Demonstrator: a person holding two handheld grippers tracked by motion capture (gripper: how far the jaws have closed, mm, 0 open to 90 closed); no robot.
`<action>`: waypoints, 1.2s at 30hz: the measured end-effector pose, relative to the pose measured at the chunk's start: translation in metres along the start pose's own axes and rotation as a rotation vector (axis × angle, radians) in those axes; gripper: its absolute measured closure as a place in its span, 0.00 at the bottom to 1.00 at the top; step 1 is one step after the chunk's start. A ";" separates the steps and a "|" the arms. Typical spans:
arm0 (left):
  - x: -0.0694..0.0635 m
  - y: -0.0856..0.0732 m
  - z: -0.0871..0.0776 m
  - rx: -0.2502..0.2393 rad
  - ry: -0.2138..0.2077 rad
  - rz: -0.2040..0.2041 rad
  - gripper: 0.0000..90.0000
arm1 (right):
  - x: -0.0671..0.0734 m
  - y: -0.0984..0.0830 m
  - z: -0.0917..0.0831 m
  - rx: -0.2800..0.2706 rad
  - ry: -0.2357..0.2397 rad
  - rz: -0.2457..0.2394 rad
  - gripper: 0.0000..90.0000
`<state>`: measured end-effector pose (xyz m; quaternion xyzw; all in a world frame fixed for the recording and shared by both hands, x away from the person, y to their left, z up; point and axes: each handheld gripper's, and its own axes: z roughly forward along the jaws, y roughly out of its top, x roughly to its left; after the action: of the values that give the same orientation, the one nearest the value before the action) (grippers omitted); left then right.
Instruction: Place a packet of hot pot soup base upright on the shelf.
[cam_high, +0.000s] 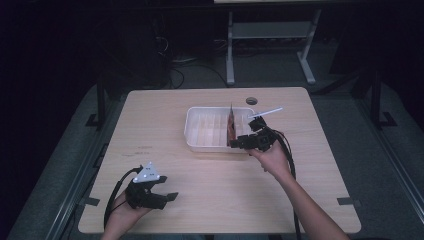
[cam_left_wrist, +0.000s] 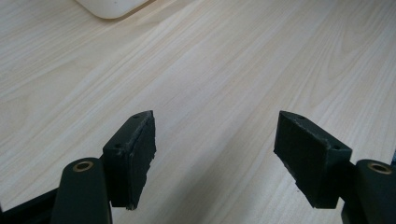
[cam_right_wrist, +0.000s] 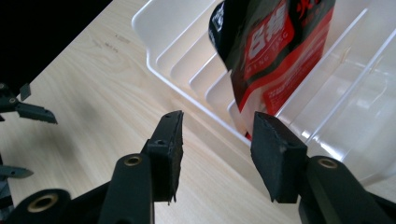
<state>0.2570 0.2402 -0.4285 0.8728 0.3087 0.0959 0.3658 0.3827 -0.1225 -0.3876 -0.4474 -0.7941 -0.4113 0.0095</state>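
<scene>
Pale wood table (cam_high: 210, 180) in dark room; left gripper (cam_high: 167, 187) and right gripper (cam_high: 235, 143) spread, empty.

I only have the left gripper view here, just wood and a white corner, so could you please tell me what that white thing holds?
Observer: It is a ribbed white tray with a red and black packet standing upright in it.
Operator: Where is the right tool?
Observer: The right tool sits at the tray's near edge, jaws open, just short of the packet.
Operator: And mine?
Observer: The left tool sits near the table's front left corner.
</scene>
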 end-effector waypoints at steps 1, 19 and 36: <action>0.000 0.000 0.000 -0.001 0.000 -0.001 0.32 | 0.000 -0.001 0.000 0.003 0.001 -0.003 0.58; 0.001 0.000 0.000 0.000 0.002 -0.006 0.32 | -0.008 -0.016 -0.014 0.020 0.007 -0.009 0.55; 0.003 -0.002 0.000 0.010 0.006 -0.010 0.31 | -0.014 -0.031 -0.022 0.026 0.005 -0.009 0.54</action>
<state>0.2585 0.2437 -0.4300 0.8727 0.3146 0.0952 0.3610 0.3611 -0.1554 -0.3987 -0.4426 -0.8015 -0.4020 0.0153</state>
